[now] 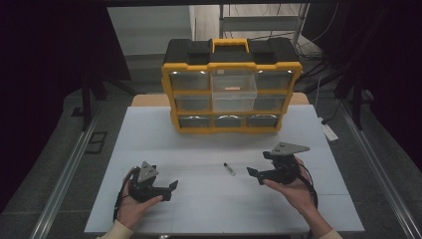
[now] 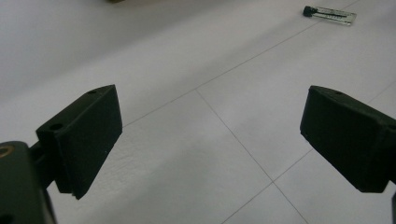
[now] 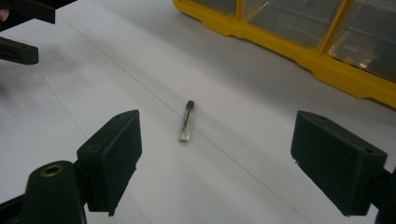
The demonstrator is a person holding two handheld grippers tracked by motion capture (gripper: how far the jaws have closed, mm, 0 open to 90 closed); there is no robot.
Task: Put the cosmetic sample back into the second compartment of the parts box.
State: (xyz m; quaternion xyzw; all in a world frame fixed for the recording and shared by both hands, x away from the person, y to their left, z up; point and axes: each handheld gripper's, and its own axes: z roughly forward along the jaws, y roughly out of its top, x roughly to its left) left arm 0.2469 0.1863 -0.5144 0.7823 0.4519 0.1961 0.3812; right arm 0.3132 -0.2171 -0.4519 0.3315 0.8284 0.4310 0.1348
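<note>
Black jaws of both grippers gape wide, holding nothing, vial (image 3: 187,122) untouched.

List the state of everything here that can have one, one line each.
Left tongs: open, holding nothing.
Right tongs: open, holding nothing, aimed at the vial.
Vial: lying flat on the table, black cap on.
Top middle drawer: pulled out.
Other drawers: pushed in.
</note>
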